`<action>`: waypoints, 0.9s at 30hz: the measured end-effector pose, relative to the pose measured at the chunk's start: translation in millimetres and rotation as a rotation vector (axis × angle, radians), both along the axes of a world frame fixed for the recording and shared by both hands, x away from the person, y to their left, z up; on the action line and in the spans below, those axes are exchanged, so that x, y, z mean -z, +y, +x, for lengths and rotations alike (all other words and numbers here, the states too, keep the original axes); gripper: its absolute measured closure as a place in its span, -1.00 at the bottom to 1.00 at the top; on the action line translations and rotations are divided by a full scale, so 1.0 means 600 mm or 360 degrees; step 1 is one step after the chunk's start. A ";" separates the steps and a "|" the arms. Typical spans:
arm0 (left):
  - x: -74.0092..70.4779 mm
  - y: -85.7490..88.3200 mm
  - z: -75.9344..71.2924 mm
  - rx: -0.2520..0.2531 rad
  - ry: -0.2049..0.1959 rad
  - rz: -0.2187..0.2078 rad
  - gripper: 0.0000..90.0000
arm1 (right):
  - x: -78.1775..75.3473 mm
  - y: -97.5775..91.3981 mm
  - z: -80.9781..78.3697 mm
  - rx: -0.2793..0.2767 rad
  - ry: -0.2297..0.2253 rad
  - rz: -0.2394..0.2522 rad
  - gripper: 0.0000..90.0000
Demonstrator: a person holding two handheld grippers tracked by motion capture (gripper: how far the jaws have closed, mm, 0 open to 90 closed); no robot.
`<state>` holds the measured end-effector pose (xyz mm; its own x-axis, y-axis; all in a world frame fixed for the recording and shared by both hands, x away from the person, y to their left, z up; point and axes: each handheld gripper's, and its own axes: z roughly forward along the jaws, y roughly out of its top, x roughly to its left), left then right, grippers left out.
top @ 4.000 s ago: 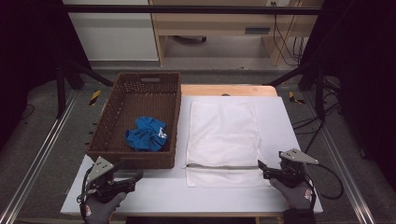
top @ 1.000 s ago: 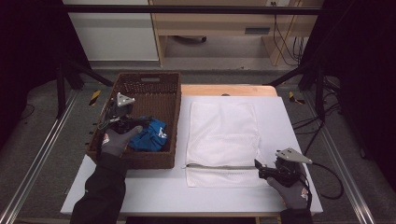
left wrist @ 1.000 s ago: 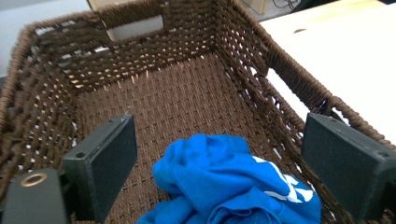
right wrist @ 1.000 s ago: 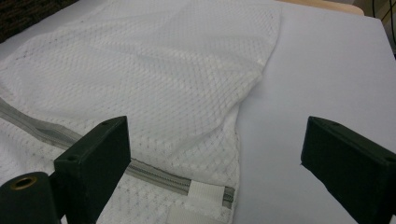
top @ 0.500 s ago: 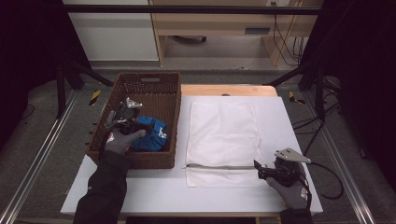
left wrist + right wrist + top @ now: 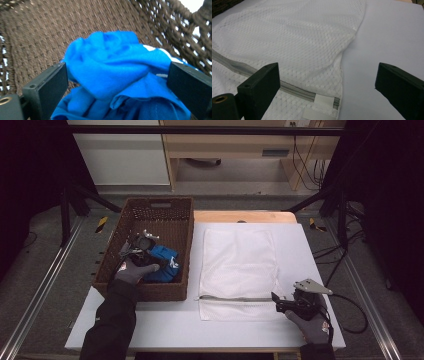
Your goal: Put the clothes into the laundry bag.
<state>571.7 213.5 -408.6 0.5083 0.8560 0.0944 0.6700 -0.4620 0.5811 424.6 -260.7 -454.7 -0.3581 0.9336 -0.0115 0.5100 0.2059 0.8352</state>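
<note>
A crumpled blue cloth (image 6: pixel 162 262) (image 6: pixel 117 75) lies in the brown wicker basket (image 6: pixel 165 292) at the table's left. My left gripper (image 6: pixel 145 255) (image 6: pixel 117 87) is inside the basket, open, with its jaws on either side of the cloth. A white mesh laundry bag (image 6: pixel 237 265) (image 6: pixel 294 42) lies flat on the white table, its grey zipper (image 6: pixel 235 298) (image 6: pixel 294 91) along the near edge. My right gripper (image 6: pixel 280 304) (image 6: pixel 327 90) rests open at the bag's near right corner, by the zipper's end.
The white table (image 6: pixel 300 250) has bare surface right of the bag and along its front edge. A wooden board (image 6: pixel 245 216) shows behind the bag. Dark frame legs and cables (image 6: pixel 345 310) stand around the table.
My left gripper left the table's front edge, moved into the basket and came down over the blue cloth. The right gripper stayed put.
</note>
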 end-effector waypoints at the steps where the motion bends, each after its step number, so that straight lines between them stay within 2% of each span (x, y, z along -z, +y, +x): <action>1: 0.000 0.000 0.000 0.0000 0.0000 0.0000 -0.93 | 0.000 0.000 0.000 0.0001 0.0002 -0.0001 -0.86; 8: 0.013 -0.003 0.008 -0.0004 0.0125 0.0028 -0.96 | 0.001 0.000 0.001 0.0000 0.0007 0.0000 -0.86; 15: 0.031 -0.010 0.014 0.0025 0.0250 0.0149 -0.92 | 0.002 0.000 0.001 0.0001 0.0007 -0.0011 -0.87; 19: 0.035 -0.012 0.016 0.0041 0.0293 0.0174 -0.72 | 0.002 -0.001 0.001 -0.0001 0.0003 -0.0013 -0.86; 22: 0.036 -0.012 0.017 0.0036 0.0317 0.0174 -0.46 | 0.002 -0.002 0.001 0.0001 0.0006 -0.0007 -0.86; 24: 0.037 -0.011 0.018 0.0033 0.0326 0.0170 -0.39 | 0.002 -0.002 0.000 0.0004 0.0008 -0.0004 -0.86; 26: 0.037 -0.010 0.018 0.0027 0.0328 0.0164 -0.11 | 0.002 -0.002 0.000 0.0003 0.0002 -0.0009 -0.86; 27: 0.036 -0.010 0.018 0.0017 0.0317 0.0164 -0.11 | 0.002 -0.002 0.000 0.0003 0.0002 -0.0009 -0.86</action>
<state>582.3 207.6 -430.0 0.5348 0.8414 0.0778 0.7614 -0.5198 0.3873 424.9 -261.9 -455.7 -0.3566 0.9341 -0.0162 0.5113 0.2097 0.8334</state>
